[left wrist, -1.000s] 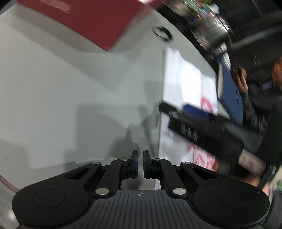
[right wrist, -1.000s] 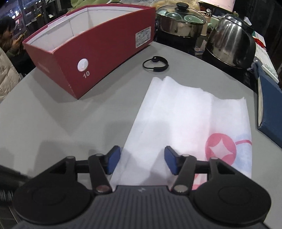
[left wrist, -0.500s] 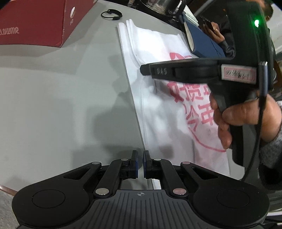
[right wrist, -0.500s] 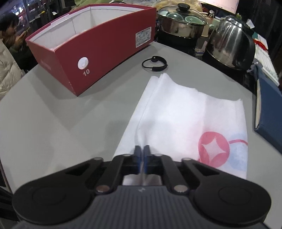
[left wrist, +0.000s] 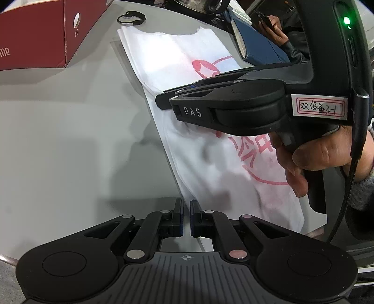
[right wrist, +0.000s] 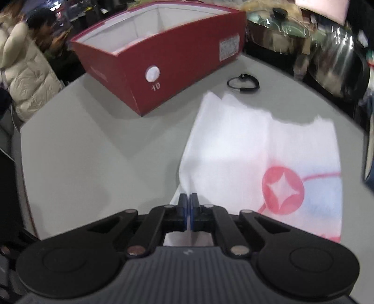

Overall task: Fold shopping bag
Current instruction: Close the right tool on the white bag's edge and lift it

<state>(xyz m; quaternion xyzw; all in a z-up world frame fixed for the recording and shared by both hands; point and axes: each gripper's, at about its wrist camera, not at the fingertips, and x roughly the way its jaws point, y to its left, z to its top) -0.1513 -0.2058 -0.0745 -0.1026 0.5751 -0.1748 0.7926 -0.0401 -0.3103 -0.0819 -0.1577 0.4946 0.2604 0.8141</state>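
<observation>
Left wrist view: left hand-held gripper [left wrist: 186,218] sits low at the near end of the bag, pads nearly together w/ a thin gap; whether any bag edge is between them can't be told. White shopping bag [left wrist: 198,149] w/ red print lies flat on the grey tabletop [left wrist: 70,128], running from near the gripper up toward the far side. Right hand-held gripper [left wrist: 163,103] reaches in from the right over the bag's mid-section, held by a hand [left wrist: 322,156]; its tip is at the bag's left edge. Red box [left wrist: 35,35] top left, black loop [left wrist: 131,18] on the tabletop beyond the bag, blue book [left wrist: 257,44] just beside the bag's right side.

Right wrist view: right hand-held gripper [right wrist: 187,205] is clamped on the shopping bag's [right wrist: 257,152] left edge, fabric pinched up into a ridge btwn the pads and raised off the tabletop [right wrist: 93,152]. Rest of bag lies flat, red round logo [right wrist: 283,190] to the right. Red box [right wrist: 168,60] open-topped, marked 10, well apart on the left; black loop [right wrist: 243,83] near the bag's far end; pot [right wrist: 275,30] and kettle [right wrist: 339,65] at the back, blurred.
</observation>
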